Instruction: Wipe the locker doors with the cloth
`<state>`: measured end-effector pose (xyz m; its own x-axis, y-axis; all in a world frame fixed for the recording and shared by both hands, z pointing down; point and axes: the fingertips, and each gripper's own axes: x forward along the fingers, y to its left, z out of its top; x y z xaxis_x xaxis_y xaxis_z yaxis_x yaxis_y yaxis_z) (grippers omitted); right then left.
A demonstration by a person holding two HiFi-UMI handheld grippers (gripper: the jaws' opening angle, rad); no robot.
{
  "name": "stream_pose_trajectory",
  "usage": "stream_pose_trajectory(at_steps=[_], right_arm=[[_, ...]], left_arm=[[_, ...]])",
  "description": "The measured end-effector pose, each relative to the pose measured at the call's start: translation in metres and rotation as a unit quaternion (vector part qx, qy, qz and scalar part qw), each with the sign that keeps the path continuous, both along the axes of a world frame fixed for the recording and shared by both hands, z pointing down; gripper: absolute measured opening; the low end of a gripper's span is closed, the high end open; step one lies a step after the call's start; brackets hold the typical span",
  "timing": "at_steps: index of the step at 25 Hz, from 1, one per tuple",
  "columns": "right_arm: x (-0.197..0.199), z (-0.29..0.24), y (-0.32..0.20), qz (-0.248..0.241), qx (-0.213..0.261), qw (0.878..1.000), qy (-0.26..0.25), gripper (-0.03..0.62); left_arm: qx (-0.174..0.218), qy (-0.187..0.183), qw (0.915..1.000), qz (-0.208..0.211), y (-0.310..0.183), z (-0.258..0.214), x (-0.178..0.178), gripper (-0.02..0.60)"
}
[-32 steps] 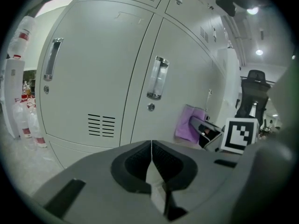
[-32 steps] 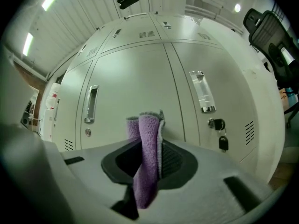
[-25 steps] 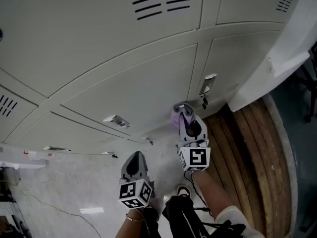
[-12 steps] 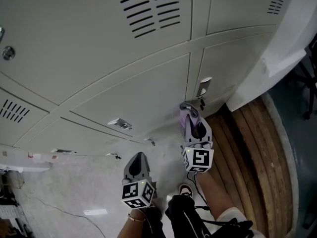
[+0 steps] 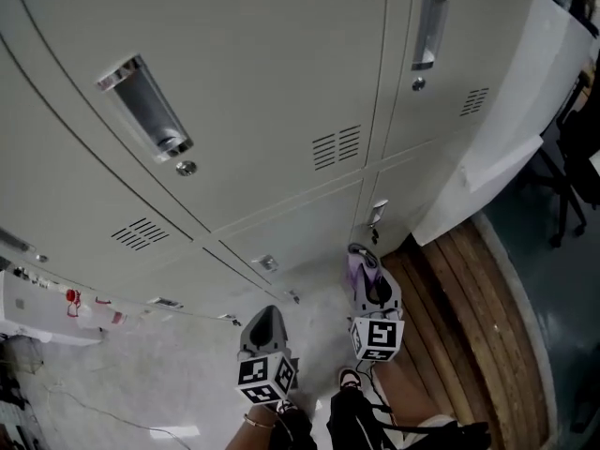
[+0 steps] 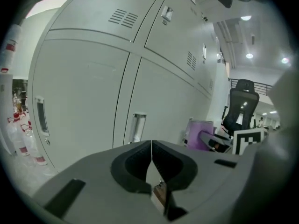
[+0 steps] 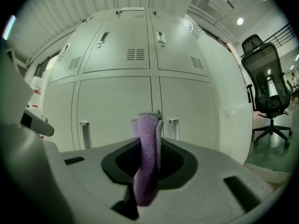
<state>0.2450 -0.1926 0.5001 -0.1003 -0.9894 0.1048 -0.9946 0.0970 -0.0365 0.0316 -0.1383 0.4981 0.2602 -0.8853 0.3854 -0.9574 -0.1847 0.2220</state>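
The right gripper [image 7: 150,125] was clenched on the folded purple cloth [image 7: 147,162], which stood upright between its jaws, apart from the lower locker doors [image 7: 117,101]. The left gripper [image 6: 151,146] was pressed closed, empty.

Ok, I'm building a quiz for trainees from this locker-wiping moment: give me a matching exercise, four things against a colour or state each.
Things:
1. left tongs
2. right tongs
3. cloth
4. office chair

Colours or states:
A. purple
B. black
C. shut, nothing between
D. shut on the cloth

Pairs: 1-C, 2-D, 3-A, 4-B
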Motion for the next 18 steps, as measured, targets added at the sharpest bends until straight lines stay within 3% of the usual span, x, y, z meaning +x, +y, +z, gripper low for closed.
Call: stream_pose_trajectory(at_steps=[8,14,18], right_arm=[[-0.034,-0.086,0.058,0.012,-0.031,0.999,0.023,0.069],[-0.057,-0.167,0.088,0.033,-0.021,0.998,0.051,0.069],[-0.073,-0.218,0.089,0.015,0.004,0.999,0.050,0.067]], left_arm=[[0.030,-0.020,0.9985,0.042,0.023,-0.095,-0.028,0.009],[0.068,-0.017,0.9973,0.023,0.040,-0.170,-0.068,0.009],[0.100,-0.019,0.9948,-0.005,0.040,-0.214,-0.093,0.009]])
